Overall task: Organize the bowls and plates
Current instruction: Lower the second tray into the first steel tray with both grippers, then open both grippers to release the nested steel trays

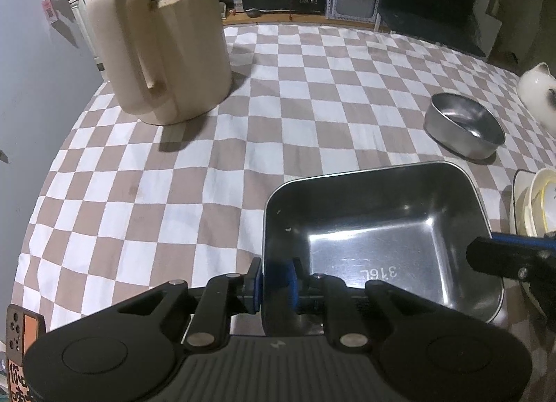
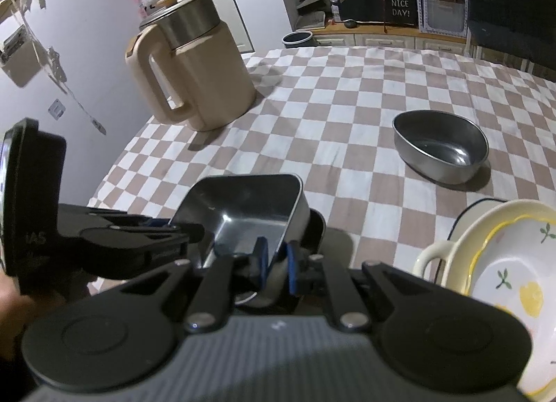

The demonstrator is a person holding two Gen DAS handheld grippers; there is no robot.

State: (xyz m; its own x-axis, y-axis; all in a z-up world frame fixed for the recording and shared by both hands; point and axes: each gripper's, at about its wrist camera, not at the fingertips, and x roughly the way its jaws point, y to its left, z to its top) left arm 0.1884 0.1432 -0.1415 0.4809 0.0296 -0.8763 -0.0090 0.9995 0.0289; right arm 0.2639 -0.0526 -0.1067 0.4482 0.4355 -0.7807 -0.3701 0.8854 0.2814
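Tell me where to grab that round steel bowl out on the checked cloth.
Grip the round steel bowl by its thin rim, one finger inside and one outside the wall. Come from above on the near side: it sits upright, open and empty, with bare checked cloth around it.

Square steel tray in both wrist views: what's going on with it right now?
A person is holding the square steel tray with two tools at once. The left hand-held gripper is clamped on the tray's near wall, and the right hand-held gripper pinches another wall of it. The tray looks tilted above the checkered tablecloth. An oval steel bowl sits apart further back, stacked ceramic dishes wait to the right, and a beige kettle stands at the far left.
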